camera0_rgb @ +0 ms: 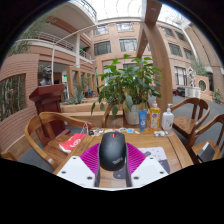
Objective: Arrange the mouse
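1. Black mouse (112, 150) sits on a pink mat (92, 158) on the wooden table (170, 148), between the gripper (112, 172) fingers.
2. Fingers w/ white faces flank it; can't tell if they press on it or leave gaps.
3. Beyond: bottles (153, 119), potted plant (127, 88), chairs, brick bldg.
4. Progress, my guess: mouse reached, final placement not yet confirmed.
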Demonstrator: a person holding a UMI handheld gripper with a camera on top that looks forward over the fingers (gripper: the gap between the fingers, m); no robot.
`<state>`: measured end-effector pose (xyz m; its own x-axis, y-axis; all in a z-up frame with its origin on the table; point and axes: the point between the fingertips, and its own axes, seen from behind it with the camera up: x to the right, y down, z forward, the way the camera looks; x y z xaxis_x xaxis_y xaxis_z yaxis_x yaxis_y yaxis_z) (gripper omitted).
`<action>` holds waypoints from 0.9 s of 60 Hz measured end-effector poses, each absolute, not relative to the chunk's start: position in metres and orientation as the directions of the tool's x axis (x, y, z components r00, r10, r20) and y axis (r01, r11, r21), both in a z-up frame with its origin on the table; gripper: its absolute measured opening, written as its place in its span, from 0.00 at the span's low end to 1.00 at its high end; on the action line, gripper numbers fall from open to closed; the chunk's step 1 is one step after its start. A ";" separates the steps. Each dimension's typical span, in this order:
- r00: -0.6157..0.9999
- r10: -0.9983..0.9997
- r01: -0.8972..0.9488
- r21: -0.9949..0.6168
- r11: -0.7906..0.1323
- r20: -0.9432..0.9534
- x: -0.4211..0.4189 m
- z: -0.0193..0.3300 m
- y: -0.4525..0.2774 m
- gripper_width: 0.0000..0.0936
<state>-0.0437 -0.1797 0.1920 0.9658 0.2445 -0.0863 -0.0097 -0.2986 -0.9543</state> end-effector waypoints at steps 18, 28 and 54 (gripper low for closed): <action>0.991 0.126 0.005 -0.939 -0.345 -0.041 0.027 0.166 -0.057 0.37; 0.995 0.095 0.049 -0.850 -0.524 -0.001 0.049 0.056 -0.036 0.38; 0.998 0.063 0.022 -0.806 -0.592 -0.020 0.056 0.023 -0.063 0.92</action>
